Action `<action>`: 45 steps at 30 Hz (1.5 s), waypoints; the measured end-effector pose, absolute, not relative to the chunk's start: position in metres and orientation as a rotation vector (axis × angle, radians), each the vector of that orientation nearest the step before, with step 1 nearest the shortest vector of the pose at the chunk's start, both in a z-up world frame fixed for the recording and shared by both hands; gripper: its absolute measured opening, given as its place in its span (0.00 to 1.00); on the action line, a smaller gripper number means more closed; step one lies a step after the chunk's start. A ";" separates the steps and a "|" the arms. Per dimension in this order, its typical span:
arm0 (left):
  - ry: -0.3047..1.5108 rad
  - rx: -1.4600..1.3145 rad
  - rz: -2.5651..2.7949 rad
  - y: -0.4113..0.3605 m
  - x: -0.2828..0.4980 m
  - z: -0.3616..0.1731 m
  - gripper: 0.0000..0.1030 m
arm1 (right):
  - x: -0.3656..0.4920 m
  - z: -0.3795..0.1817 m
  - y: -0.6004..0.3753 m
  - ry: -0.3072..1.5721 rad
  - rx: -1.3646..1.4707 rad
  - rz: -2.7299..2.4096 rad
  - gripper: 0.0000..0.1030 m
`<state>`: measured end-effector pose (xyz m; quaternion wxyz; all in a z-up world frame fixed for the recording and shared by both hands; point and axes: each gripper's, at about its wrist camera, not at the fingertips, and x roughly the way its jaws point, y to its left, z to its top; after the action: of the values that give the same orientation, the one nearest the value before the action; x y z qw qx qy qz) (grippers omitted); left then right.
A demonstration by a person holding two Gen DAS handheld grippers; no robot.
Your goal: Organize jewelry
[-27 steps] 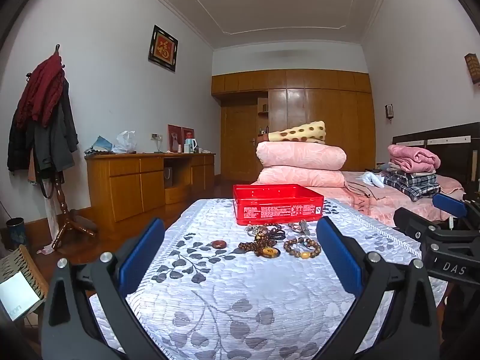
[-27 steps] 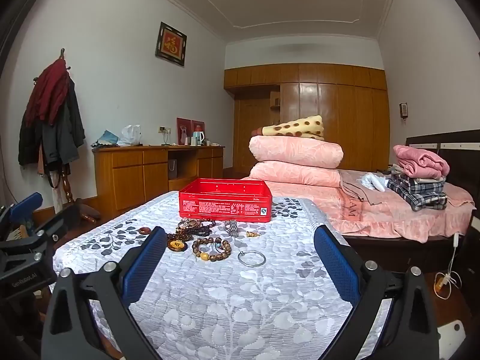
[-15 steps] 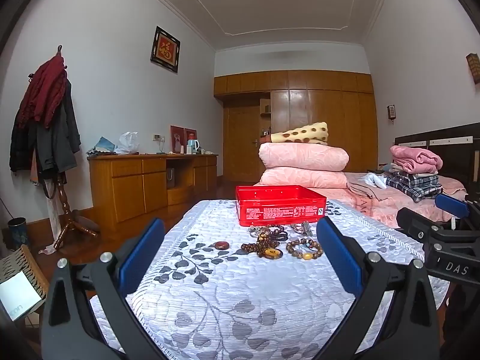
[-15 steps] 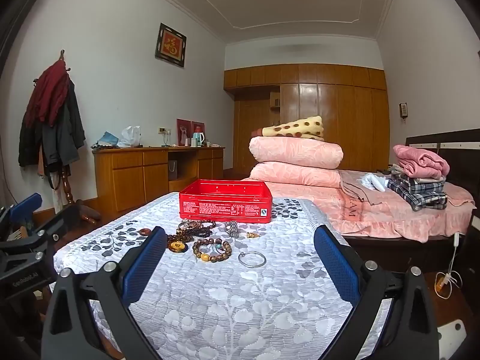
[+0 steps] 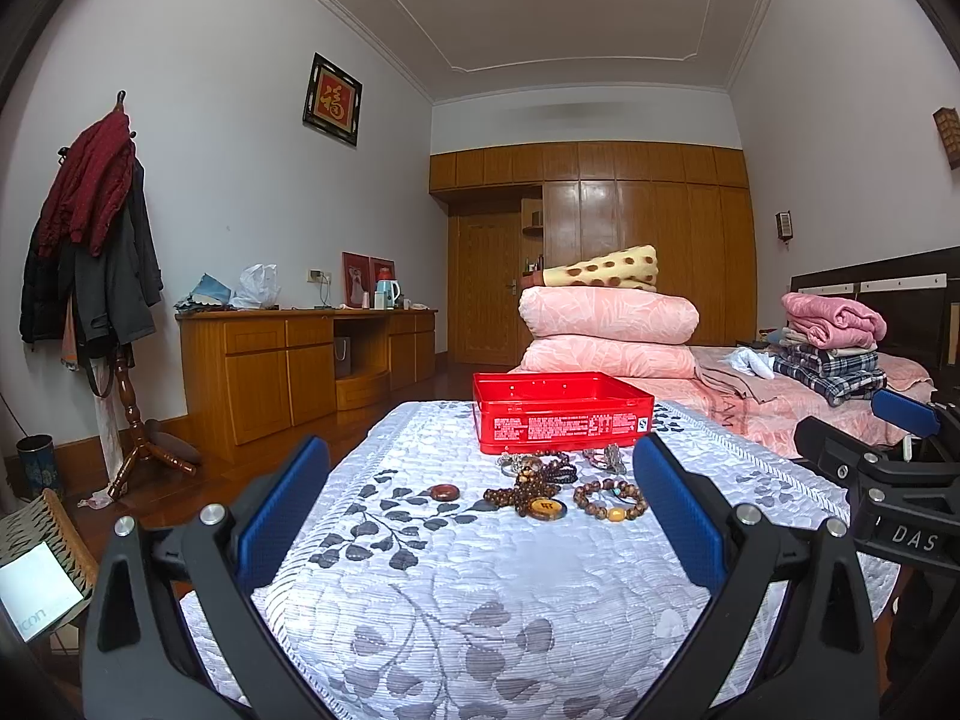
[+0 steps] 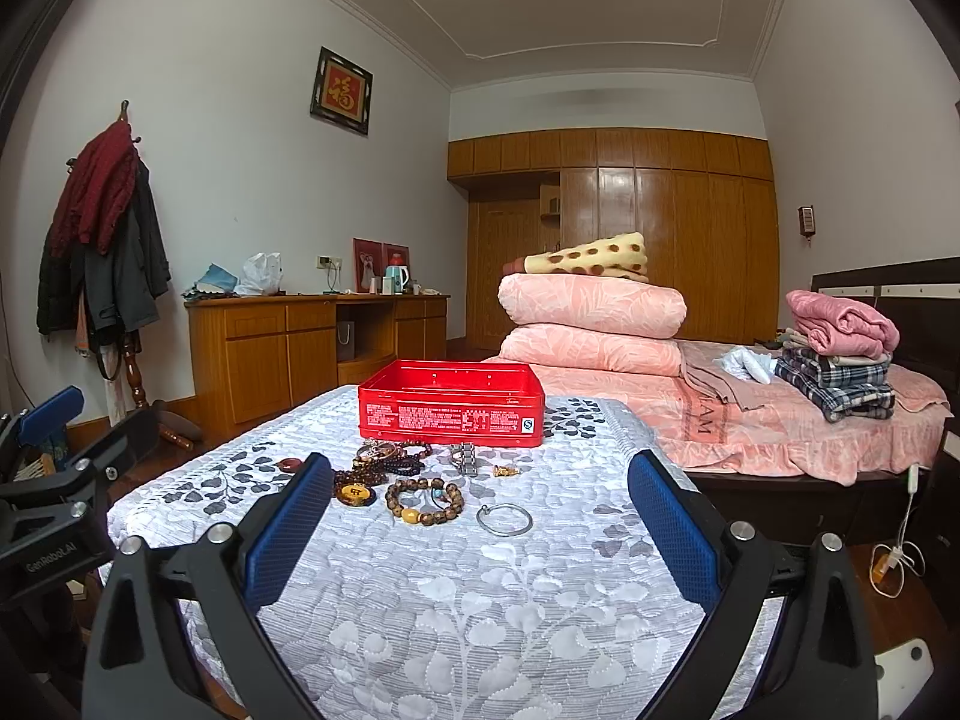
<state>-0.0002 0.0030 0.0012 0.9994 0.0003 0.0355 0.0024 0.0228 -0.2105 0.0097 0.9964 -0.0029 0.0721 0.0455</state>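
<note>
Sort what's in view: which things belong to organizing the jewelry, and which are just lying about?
Job:
red tin
beaded bracelet
silver bangle
pendant necklace
red disc

Lying about:
folded quilts
coat rack
kettle
plaid clothes

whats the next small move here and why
Probably ease the right tool forward and down onto the thin silver bangle: both tools are open and empty, the bangle lies nearest, apart from the other pieces, and the open red metal box waits behind.

soft even indoor light, sharp focus, fisheye bending, dark corners
</note>
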 end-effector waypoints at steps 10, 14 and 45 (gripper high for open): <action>0.069 0.001 0.005 0.002 -0.001 0.001 0.95 | 0.023 0.010 -0.210 0.143 -0.006 0.091 0.94; 0.070 0.000 0.005 0.003 0.000 0.001 0.95 | 0.023 0.010 -0.210 0.143 -0.005 0.091 0.94; 0.069 0.000 0.007 0.005 0.002 0.001 0.95 | 0.022 0.011 -0.209 0.145 -0.007 0.091 0.94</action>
<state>0.0020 0.0051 0.0007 0.9994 -0.0001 0.0345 0.0034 0.0224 -0.2092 0.0105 0.9963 -0.0034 0.0726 0.0456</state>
